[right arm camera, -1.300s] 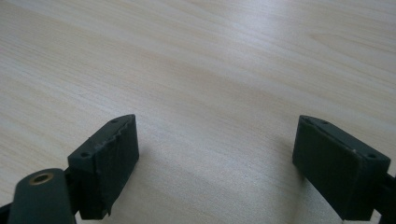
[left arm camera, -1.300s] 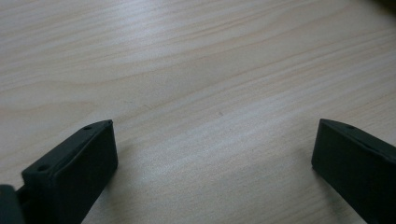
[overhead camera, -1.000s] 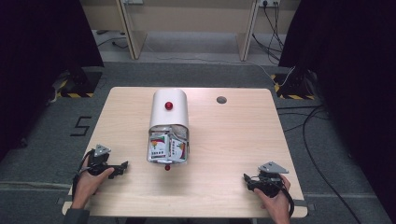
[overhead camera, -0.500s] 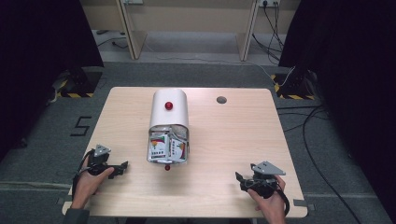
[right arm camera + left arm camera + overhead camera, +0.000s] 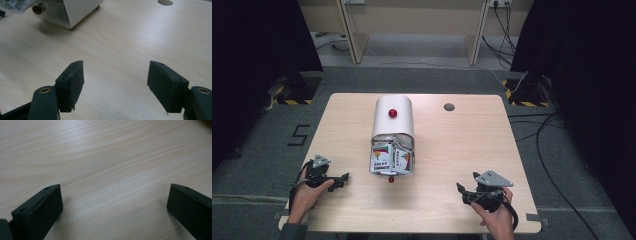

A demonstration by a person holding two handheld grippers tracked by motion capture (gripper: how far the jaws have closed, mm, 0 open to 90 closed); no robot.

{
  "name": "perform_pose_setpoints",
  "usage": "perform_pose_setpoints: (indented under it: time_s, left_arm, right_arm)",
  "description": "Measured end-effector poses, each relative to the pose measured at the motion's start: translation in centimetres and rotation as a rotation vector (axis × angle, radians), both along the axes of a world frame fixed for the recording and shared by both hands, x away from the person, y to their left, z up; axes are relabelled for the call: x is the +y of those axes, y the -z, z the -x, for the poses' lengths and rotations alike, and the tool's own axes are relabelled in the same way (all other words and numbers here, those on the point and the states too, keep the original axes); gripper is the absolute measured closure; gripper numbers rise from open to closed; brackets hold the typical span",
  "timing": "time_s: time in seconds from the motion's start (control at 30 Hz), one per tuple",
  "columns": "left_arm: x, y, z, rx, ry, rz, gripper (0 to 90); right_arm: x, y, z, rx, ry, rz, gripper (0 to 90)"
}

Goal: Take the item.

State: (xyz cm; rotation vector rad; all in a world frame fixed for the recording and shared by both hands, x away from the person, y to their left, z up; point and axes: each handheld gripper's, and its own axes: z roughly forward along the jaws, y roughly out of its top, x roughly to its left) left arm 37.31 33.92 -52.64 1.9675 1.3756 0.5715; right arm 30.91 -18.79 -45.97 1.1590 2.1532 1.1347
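Observation:
A white round-topped box (image 5: 394, 120) with a red knob on top stands mid-table. Its clear front flap (image 5: 391, 159) hangs down over colourful packets inside, and a second red knob (image 5: 391, 179) sits at the flap's lower edge. The box's corner (image 5: 75, 10) lies far ahead on the left in the right gripper view. My left gripper (image 5: 343, 179) rests near the table's front left, open, over bare wood (image 5: 115, 180). My right gripper (image 5: 462, 190) sits at the front right, open with nothing between its jaws (image 5: 115, 75), pointing left toward the box.
The wooden table (image 5: 462, 145) has a round cable hole (image 5: 449, 107) behind the box on the right. Black curtains flank both sides, and cables run over the grey floor at the right.
My right gripper has slid left along the table's front edge and turned toward the box. The left gripper and the box have stayed put.

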Motion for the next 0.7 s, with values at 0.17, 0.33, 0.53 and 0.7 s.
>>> perform_pose_setpoints:
  time_s: [0.17, 0.33, 0.53, 0.7]
  left_arm:
    - [0.0, 0.0, 0.0, 0.000, 0.000, 0.000, 0.0]
    - [0.0, 0.0, 0.0, 0.000, 0.000, 0.000, 0.0]
    - [0.0, 0.0, 0.0, -0.002, -0.002, 0.003, 0.0]
    - [0.0, 0.0, 0.0, -0.002, -0.003, 0.003, 0.0]
  right_arm:
    - [1.0, -0.8, -0.1, -0.003, -0.019, -0.005, 30.7]
    - [1.9, -1.7, -0.2, -0.014, -0.037, -0.012, 30.8]
    - [3.4, -3.0, -0.3, -0.038, -0.069, -0.012, 30.9]
    - [4.2, -4.0, -0.6, -0.054, -0.087, -0.022, 31.3]
